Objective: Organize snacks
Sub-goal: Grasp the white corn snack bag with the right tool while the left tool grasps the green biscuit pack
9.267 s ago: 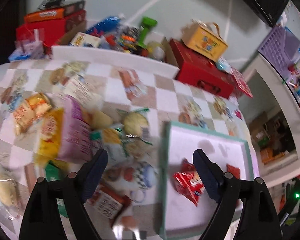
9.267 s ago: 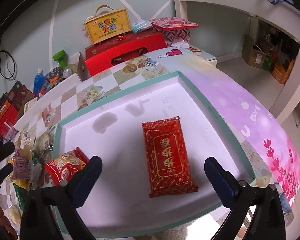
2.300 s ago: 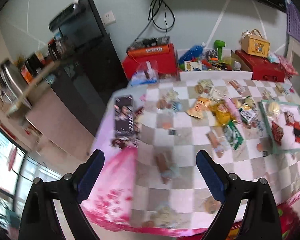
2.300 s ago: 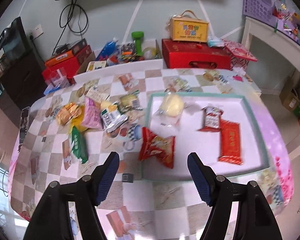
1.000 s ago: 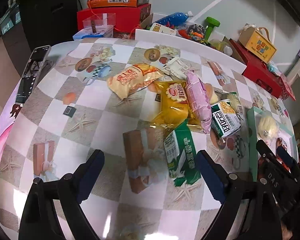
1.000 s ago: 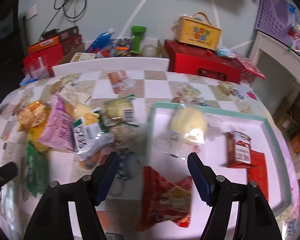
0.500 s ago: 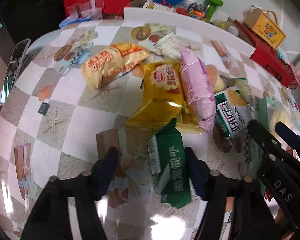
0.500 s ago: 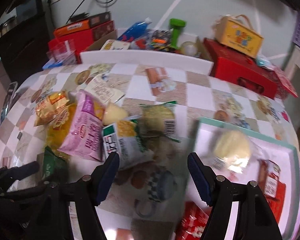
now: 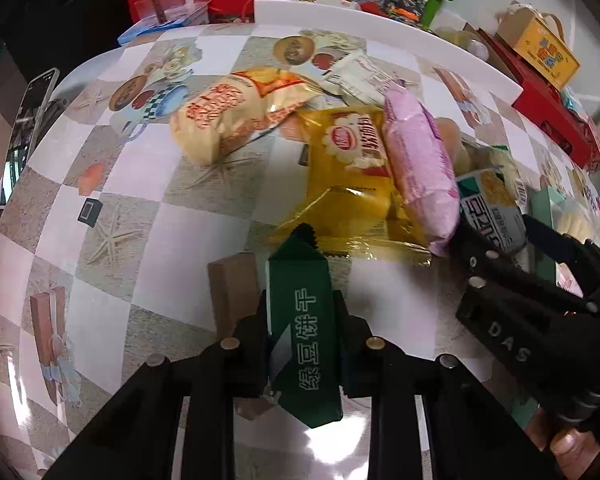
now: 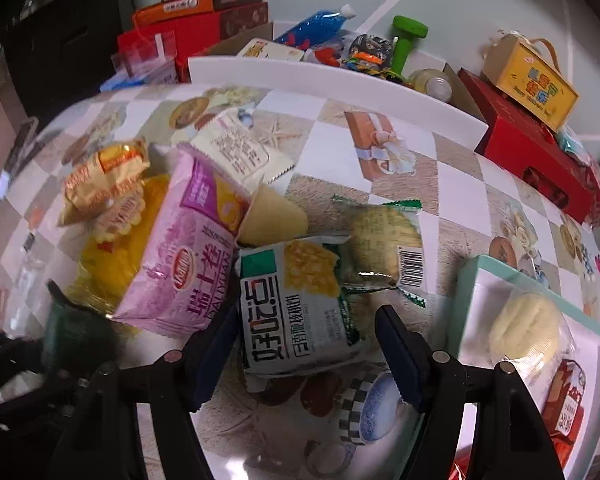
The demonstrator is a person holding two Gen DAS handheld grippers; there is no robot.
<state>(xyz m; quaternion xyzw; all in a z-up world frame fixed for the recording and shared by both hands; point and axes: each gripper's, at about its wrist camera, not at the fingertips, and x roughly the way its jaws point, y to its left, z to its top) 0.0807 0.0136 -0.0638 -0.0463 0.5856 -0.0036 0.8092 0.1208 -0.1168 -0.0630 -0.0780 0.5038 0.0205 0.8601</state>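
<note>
Tongs: left tongs (image 9: pixel 302 344) just clenched on green biscuit packet (image 9: pixel 303 320); right tongs (image 10: pixel 304 344) released, straddling white-green snack pack (image 10: pixel 296 312), pink pack (image 10: pixel 184 256) at ten o'clock.

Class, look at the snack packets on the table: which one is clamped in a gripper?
The green packet, squeezed between the left gripper's pads. The pink and yellow packets lie untouched.

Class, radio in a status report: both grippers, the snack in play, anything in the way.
Left gripper shut on green biscuit packet. Right gripper open over white corn-snack packet. Pink packet crowds the right gripper's left finger.
</note>
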